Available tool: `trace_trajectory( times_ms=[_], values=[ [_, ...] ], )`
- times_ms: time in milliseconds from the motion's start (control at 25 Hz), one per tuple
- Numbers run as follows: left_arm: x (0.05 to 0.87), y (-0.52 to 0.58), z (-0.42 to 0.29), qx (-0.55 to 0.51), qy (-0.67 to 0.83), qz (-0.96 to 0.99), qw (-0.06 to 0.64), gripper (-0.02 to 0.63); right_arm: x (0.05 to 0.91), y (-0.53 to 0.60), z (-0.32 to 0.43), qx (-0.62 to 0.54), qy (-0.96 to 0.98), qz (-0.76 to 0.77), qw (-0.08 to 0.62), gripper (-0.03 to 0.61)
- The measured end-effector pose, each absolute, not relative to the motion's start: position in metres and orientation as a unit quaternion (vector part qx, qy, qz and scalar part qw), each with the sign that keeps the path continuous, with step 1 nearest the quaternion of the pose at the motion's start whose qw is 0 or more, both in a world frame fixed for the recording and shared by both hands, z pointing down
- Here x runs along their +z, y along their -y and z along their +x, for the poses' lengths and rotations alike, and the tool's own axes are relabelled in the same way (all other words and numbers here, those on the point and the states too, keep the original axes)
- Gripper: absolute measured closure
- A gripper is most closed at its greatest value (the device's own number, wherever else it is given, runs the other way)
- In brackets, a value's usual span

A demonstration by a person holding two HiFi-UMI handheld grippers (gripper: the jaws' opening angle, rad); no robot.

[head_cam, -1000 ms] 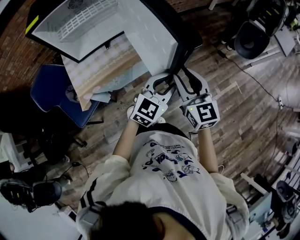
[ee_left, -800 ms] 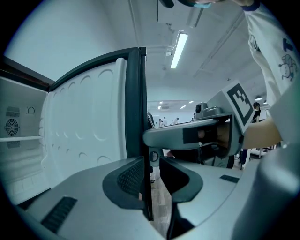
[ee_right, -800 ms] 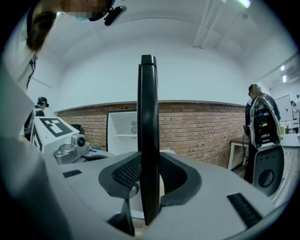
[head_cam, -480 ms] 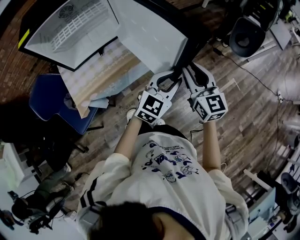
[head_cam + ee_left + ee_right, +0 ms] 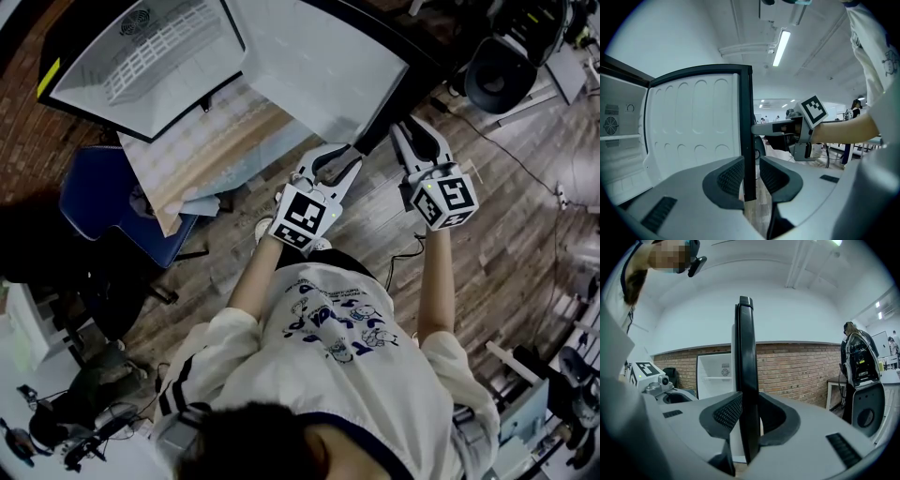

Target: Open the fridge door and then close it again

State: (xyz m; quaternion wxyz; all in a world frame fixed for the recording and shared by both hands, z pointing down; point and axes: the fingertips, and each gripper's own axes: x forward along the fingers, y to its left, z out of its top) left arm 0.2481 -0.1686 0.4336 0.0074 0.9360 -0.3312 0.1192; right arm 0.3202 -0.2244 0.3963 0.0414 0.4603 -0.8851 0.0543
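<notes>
Head view: fridge door (image 5: 319, 66) stands swung open, its white liner facing up at me, and the cabinet (image 5: 141, 56) gapes to the left. My left gripper (image 5: 339, 155) and right gripper (image 5: 412, 131) both sit at the door's free edge. The fridge seems to rest on a pale wood-grain tabletop (image 5: 211, 141). A blue chair (image 5: 103, 187) is close by it, and there are cables and gear on the plank floor (image 5: 506, 216).

Left gripper view: jaws narrow, pinching the door's dark edge strip low down. The moulded liner (image 5: 693, 122) looks smooth and probably slick.

Right gripper view: jaws narrow, clamped on the same edge, seen edge-on (image 5: 746, 357). Brick wall (image 5: 801, 366) behind.

Judgement: a stiff, light panel that goes only along its hinge arc. The free edge is the right hold, giving the most leverage. With 2 grips on 1 rigid edge, both must follow the same arc. Expect the seal to tug near shut.
</notes>
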Motion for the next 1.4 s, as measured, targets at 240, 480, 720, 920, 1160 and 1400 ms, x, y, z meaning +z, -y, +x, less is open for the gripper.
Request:
trace_trajectory(
  times_ms=[240,480,720,920,1160,1400],
  values=[
    [0.432,0.169,0.241,0.106,0.342,0.933,0.023,0.502,0.397,0.24,0.333,0.062,0.884,0.462,0.043,0.466],
    [0.435,0.169,0.227,0.106,0.36,0.927,0.027,0.502,0.399,0.249,0.339,0.065,0.883,0.463,0.048,0.468],
    [0.433,0.166,0.218,0.102,0.374,0.921,0.037,0.502,0.397,0.246,0.337,0.066,0.886,0.455,0.051,0.469],
    [0.43,0.161,0.219,0.098,0.377,0.921,0.03,0.502,0.398,0.233,0.327,0.06,0.893,0.442,0.061,0.469],
    [0.427,0.153,0.223,0.094,0.378,0.921,0.026,0.502,0.399,0.208,0.308,0.046,0.903,0.418,0.083,0.466],
    [0.425,0.144,0.224,0.089,0.379,0.921,0.025,0.502,0.399,0.187,0.288,0.044,0.917,0.387,0.091,0.466]
  ],
)
